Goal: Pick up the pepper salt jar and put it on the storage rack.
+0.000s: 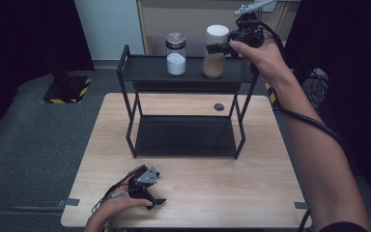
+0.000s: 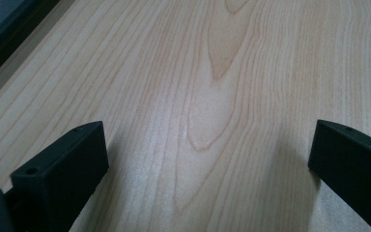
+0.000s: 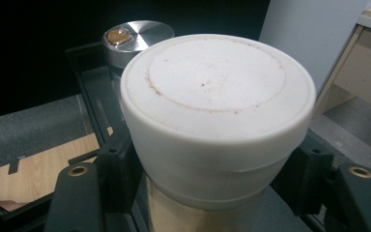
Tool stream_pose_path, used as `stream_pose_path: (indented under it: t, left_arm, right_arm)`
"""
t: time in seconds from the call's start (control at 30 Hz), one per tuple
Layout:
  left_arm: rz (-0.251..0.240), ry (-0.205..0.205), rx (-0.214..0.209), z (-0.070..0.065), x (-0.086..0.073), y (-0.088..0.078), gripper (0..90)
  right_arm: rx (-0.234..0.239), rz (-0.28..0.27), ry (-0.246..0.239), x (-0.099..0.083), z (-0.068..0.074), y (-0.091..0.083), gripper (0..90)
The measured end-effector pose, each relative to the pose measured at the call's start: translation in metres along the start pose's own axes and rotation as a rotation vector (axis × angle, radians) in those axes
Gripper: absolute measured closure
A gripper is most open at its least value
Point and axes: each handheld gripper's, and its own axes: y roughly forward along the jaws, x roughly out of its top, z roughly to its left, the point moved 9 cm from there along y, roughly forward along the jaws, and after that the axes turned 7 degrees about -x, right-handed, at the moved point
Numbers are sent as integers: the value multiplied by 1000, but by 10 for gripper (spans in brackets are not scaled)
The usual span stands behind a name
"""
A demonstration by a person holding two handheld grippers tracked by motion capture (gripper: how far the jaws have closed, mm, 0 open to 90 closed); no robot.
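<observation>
A jar of brown powder with a white lid (image 1: 213,53) stands at the right of the black rack's top shelf (image 1: 145,70). My right gripper (image 1: 217,47) reaches in from the right and is shut on it just under the lid. In the right gripper view the white lid (image 3: 217,92) sits between the two black jaws of the right gripper (image 3: 217,193), which press on its sides. A jar of white powder with a silver lid (image 1: 176,54) (image 3: 135,34) stands to its left. My left gripper (image 1: 155,202) (image 2: 207,159) rests open on the wooden table (image 2: 212,72), nothing between its jaws.
The rack's lower shelf (image 1: 183,135) is a bare dark panel between its thin black legs. A small round dark grommet (image 1: 219,107) sits in the tabletop behind the rack. Grey floor lies around the table, with a cabinet behind the rack.
</observation>
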Motion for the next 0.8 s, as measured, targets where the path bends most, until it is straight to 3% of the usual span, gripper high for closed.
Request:
stream_pose_path:
  t: [0.5,0.8]
  left_arm:
    - [0,0,0,0,0,0,0]
    - [0,0,0,0,0,0,0]
  right_arm:
    - [1,-21,8,-3,1,-1,343]
    - [-11,-6,6,-4,3,-2,273]
